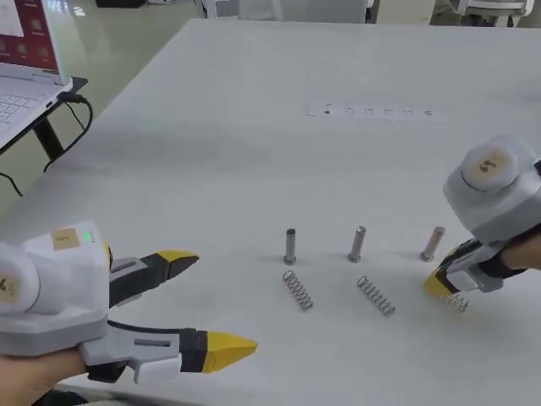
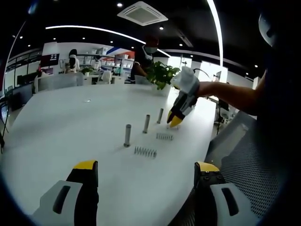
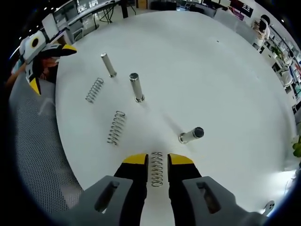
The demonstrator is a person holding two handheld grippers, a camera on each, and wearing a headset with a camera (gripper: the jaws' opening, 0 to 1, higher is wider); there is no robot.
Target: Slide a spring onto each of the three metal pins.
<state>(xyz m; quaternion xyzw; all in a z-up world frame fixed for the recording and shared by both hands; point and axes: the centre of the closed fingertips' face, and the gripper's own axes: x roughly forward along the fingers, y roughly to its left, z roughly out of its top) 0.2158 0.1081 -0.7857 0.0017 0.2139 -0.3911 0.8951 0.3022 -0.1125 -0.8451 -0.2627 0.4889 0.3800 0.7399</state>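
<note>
White and wide, the table (image 1: 254,152) has a laptop (image 1: 21,68) by its left edge. The left gripper (image 1: 224,302) hangs over the near side, tongs spread wide and holding nothing. The right gripper (image 3: 157,157) is down on the table with one tong on each side of a spring (image 3: 157,175). One cannot tell if they squeeze it. Three metal pins (image 1: 357,243) stand in a row, all bare. Two more springs (image 1: 297,290) lie flat near them. The step looks like picking up the first spring. Next it likely needs lifting, turning upright and lowering over the right pin (image 1: 433,243) close by.
</note>
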